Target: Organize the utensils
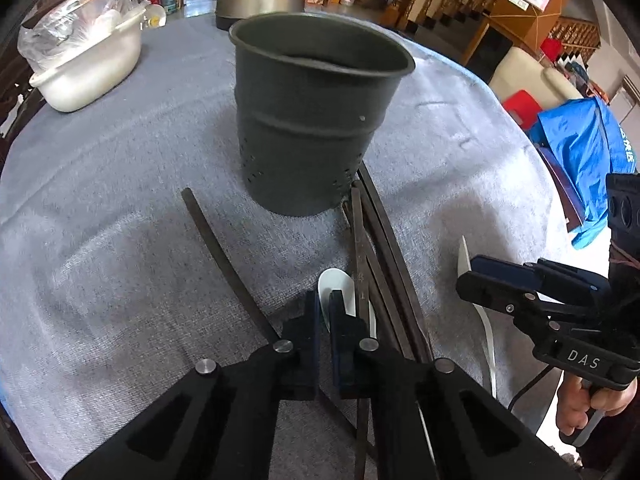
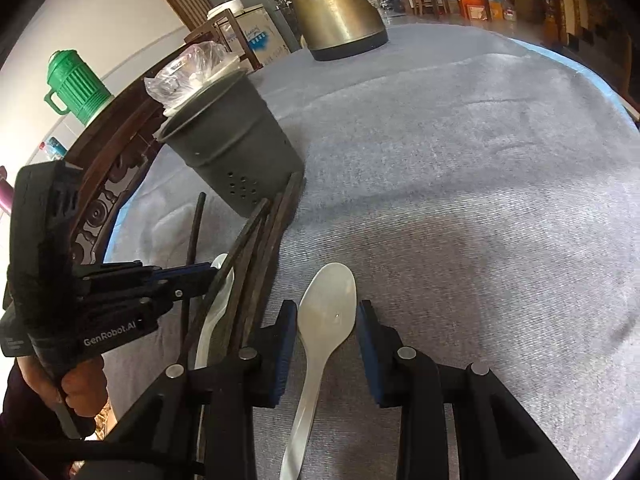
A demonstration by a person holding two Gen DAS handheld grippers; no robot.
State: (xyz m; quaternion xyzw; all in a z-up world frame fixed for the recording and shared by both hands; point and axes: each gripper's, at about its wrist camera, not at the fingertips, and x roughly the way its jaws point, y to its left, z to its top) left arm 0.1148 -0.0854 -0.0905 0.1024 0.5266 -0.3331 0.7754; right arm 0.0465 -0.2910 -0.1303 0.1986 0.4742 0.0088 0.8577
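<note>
Grey cloth (image 1: 120, 200) covers the round worktop we see from both wrist views, and the room beyond it is a warped blur of wooden furniture and boxes that we cannot sort out. Near the middle stands a dark perforated utensil holder (image 1: 312, 120), upright; its inside is in shadow, so we cannot tell what it contains. A bundle of dark chopsticks (image 1: 380, 264) lies with its far ends against the holder's base, and its near ends vanish under the left gripper's frame. One single chopstick (image 1: 224, 260) lies apart to the left, also cut off by that frame. The left gripper (image 1: 325, 312) has its jaws drawn nearly together on the bowl end of a white spoon (image 1: 340, 284), most of which is hidden behind the pads and the chopsticks; we cannot make out whether it rests on the cloth. The right gripper (image 2: 326, 340) stands half open over a second white spoon (image 2: 328, 320), which lies on the cloth between the jaws with clear gaps either side; its handle runs out of view beneath the gripper. A metal kettle (image 2: 336, 8) sits at the worktop's far edge, its top cropped. A white tub (image 1: 88, 68) with a crumpled plastic bag (image 1: 72, 20) sits far left, contents unreadable.
</note>
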